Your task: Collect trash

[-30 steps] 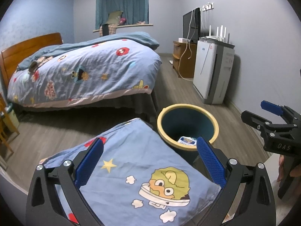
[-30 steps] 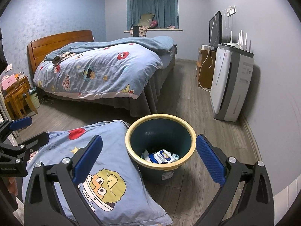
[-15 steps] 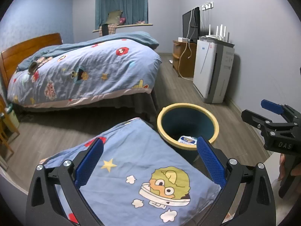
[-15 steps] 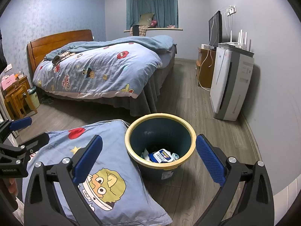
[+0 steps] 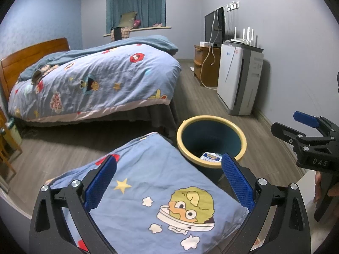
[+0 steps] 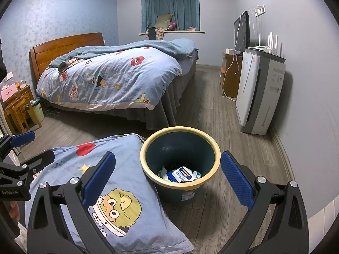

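Observation:
A dark teal trash bin with a yellow rim [image 6: 180, 131] [image 5: 211, 119] stands on the wood floor. Inside it lie a white and blue wipes pack [image 6: 183, 174] [image 5: 210, 156] and crumpled tissue. My right gripper [image 6: 167, 175] hangs open above and in front of the bin, nothing between its blue pads. My left gripper [image 5: 167, 180] is open too, held over a blue cartoon pillow [image 5: 159, 190] [image 6: 106, 180] just left of the bin. Each gripper shows at the edge of the other's view.
A bed with a blue cartoon duvet [image 6: 110, 80] fills the middle left. A white air purifier [image 6: 260, 93] and a wooden TV cabinet [image 6: 229, 78] line the right wall. A small wooden stool and a second bin [image 6: 37, 110] stand at far left.

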`<state>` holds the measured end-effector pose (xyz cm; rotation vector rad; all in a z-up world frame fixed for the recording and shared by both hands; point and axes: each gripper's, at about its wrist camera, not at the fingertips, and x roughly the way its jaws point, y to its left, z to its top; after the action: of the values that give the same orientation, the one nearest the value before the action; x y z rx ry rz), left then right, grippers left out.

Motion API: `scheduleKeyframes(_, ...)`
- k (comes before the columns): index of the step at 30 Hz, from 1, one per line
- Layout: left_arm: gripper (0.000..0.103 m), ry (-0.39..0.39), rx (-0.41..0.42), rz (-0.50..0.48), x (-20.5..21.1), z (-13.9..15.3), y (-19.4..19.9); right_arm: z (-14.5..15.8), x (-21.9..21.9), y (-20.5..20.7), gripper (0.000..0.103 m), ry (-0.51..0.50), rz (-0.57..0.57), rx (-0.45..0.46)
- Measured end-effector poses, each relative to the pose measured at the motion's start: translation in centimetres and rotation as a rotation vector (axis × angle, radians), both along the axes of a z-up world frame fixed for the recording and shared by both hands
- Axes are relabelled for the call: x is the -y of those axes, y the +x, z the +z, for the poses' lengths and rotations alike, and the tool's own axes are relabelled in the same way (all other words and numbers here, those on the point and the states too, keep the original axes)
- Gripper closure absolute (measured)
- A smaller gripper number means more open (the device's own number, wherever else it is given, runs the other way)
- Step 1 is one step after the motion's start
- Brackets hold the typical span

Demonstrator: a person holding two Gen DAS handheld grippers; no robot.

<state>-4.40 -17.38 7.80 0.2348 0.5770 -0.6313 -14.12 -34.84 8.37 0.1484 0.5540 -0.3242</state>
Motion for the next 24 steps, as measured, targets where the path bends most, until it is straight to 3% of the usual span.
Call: scheduleKeyframes(24,0.005,0.001,-0.002,0.002,0.12,-0.07,-0.07,0.01,0.26,0.05,0.005,0.003,0.001,-0.003)
